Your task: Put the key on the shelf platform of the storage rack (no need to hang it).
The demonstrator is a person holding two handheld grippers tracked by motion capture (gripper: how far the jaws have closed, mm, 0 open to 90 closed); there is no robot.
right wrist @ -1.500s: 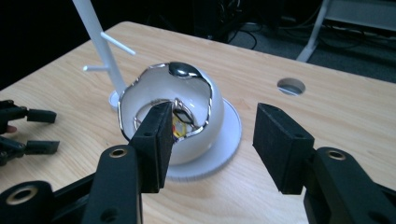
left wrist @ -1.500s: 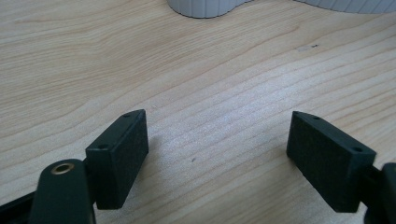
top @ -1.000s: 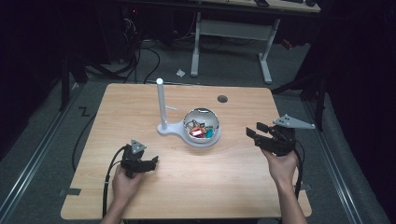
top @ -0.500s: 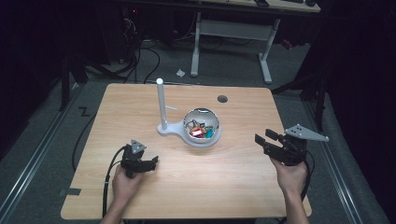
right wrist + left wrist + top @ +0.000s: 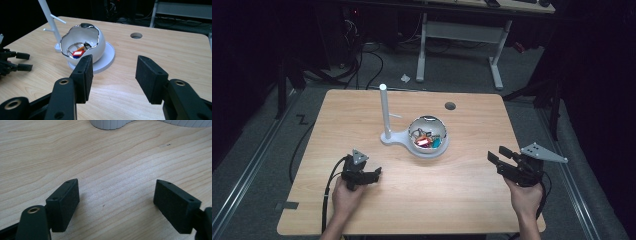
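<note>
- White egg-shaped bowl (image 5: 428, 136) with a jagged opening, upright on a round base mid-table, holding small colourful items (image 5: 78, 53).
- White peg stand (image 5: 385, 112) upright just beside it.

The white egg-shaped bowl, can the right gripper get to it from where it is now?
Probably yes. The right gripper is open and points toward the bowl, with bare table between them.

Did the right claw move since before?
Yes. In the high view the right claw drew back toward the person, away from the white bowl.
</note>
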